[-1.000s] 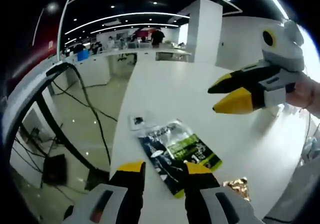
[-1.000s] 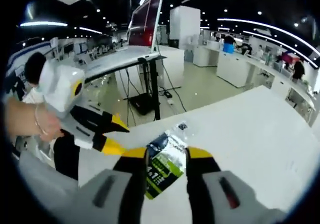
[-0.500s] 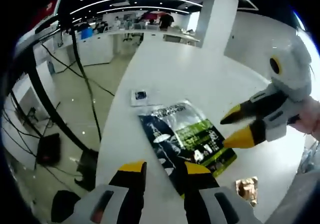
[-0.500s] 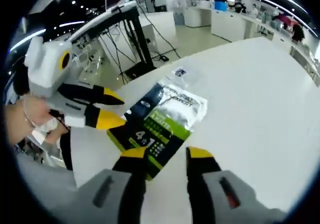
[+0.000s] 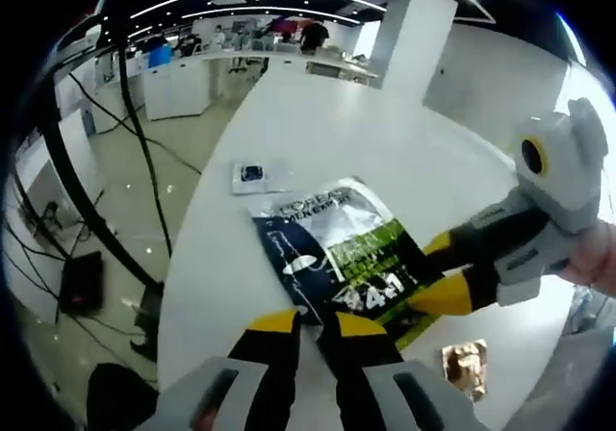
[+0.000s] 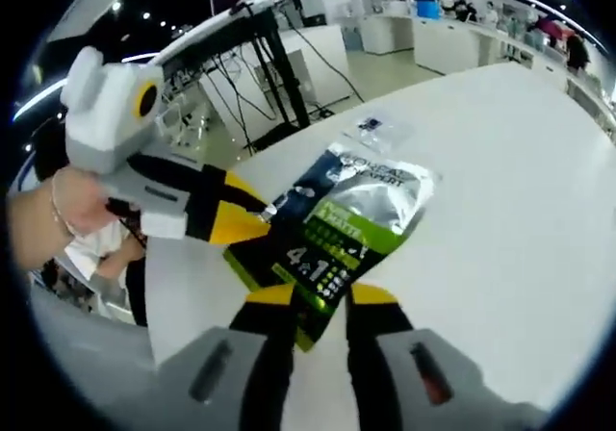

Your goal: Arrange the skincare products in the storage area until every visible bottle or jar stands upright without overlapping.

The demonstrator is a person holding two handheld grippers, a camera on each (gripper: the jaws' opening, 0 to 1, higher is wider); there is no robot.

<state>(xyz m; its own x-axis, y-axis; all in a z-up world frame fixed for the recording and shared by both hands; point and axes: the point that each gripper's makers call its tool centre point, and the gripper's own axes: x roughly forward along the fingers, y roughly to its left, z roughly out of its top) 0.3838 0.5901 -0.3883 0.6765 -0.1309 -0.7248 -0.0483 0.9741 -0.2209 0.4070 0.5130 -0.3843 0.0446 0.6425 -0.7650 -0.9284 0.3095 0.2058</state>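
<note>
While both grippers bent over the white table [image 5: 318,142], a flat skincare pouch [image 5: 337,258] in dark, silver and green, with "4" and "1" printed on its green part, lay on the tabletop near the table's edge. The left gripper [image 5: 316,321] had its yellow-tipped jaws drawn close at the pouch's dark edge, with a narrow gap between them; I could not tell whether they actually pinched it. The right gripper [image 6: 320,294] stood at the green end, its jaws likewise nearly together, and its grip was just as unclear. Each gripper's yellow tips reached the pouch from opposite sides, with a hand [image 6: 53,215] behind the left one. A small clear sachet [image 5: 252,174] lay just beyond the pouch, and a crumpled gold wrapper [image 5: 464,367] sat apart.
</note>
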